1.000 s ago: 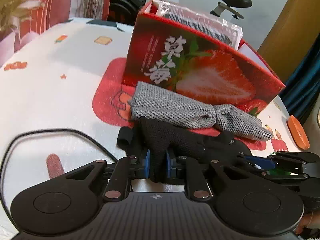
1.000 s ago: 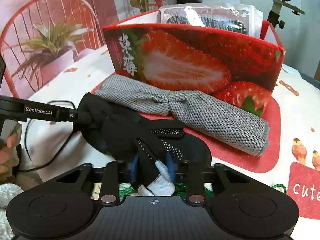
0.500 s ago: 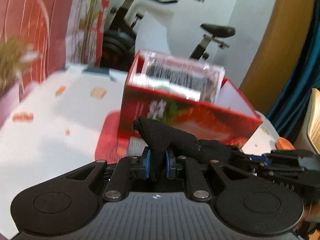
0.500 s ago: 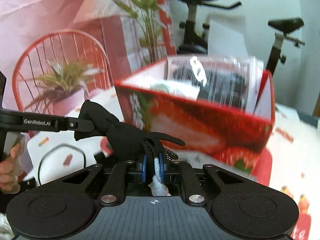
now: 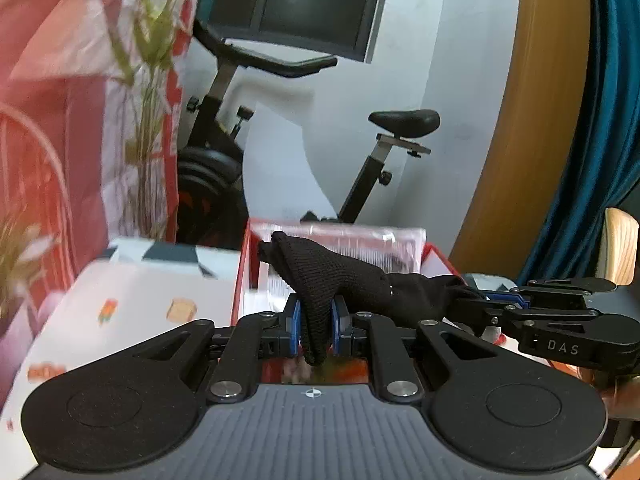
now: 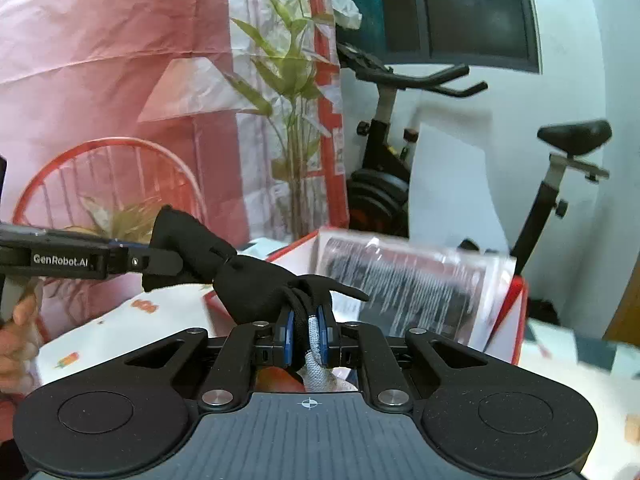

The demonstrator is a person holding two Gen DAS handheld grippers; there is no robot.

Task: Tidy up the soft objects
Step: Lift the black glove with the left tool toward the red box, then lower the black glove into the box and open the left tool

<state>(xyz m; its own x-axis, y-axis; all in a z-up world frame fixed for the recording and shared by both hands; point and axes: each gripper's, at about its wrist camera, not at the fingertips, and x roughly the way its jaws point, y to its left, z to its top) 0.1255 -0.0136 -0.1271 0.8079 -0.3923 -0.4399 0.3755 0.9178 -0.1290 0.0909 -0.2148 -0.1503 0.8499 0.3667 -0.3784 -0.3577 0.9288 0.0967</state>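
Both grippers are rising off the counter (image 5: 132,292), lifting the black glove (image 5: 344,280) clear of the grey knit cloth it was lying beside a second ago; that cloth is no longer showing in either view. The left gripper (image 5: 316,320) is clamping one end of the glove between closed jaws, while the right gripper (image 6: 308,330) is pinching the other end, its grey-white cuff (image 6: 314,352) hanging below jaws that have just finished closing on it. Stretched between the two, the glove is now hanging in the air in front of the red strawberry box (image 6: 516,312), roughly level with its rim. Judging by this, the pickup is done and the carry toward the box is beginning.
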